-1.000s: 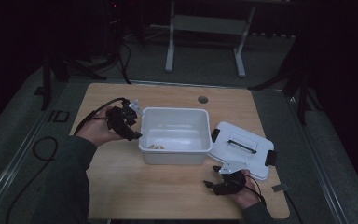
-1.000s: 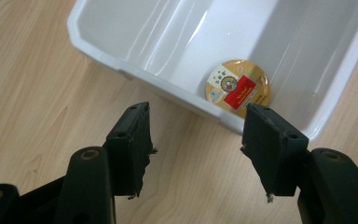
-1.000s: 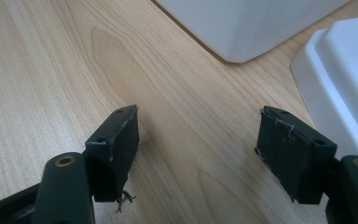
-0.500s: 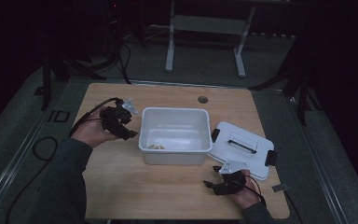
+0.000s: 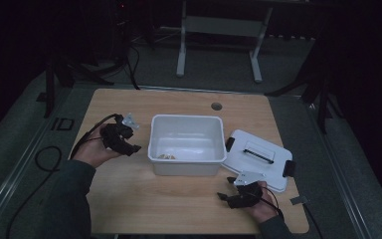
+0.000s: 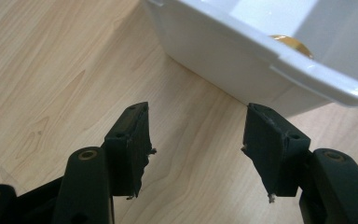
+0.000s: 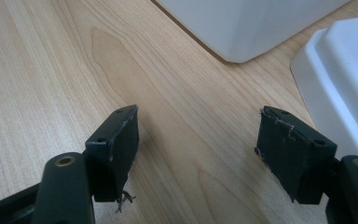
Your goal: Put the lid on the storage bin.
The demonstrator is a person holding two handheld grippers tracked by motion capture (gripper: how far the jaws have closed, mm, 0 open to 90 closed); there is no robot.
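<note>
A white plastic bin [image 5: 186, 144] stands mid-table, with a small yellowish thing [image 5: 166, 156] on its floor near the front left corner; that same yellow thing [image 6: 292, 44] peeks over the bin's rim [image 6: 279, 58] in the left gripper view. My left gripper [image 5: 135, 148] hovers just left of the bin, open, with bare wood between its jaws [image 6: 196, 133]. The bin's white lid [image 5: 257, 159] with black clips lies flat to the right. My right gripper [image 5: 224, 196] rests low near the table's front edge, in front of the lid, open and empty [image 7: 198, 140].
The wooden table [image 5: 129, 199] has a round cable hole [image 5: 217, 106] at the back. A cable [image 5: 87, 134] trails from the left gripper over the left edge. A small grey scrap [image 5: 298, 200] lies at the front right. Dark floor and a stand's legs [image 5: 181, 45] lie beyond.
My left hand has drawn back from the bin's left rim toward the front left and sunk lower. The right hand has stayed where it was.
</note>
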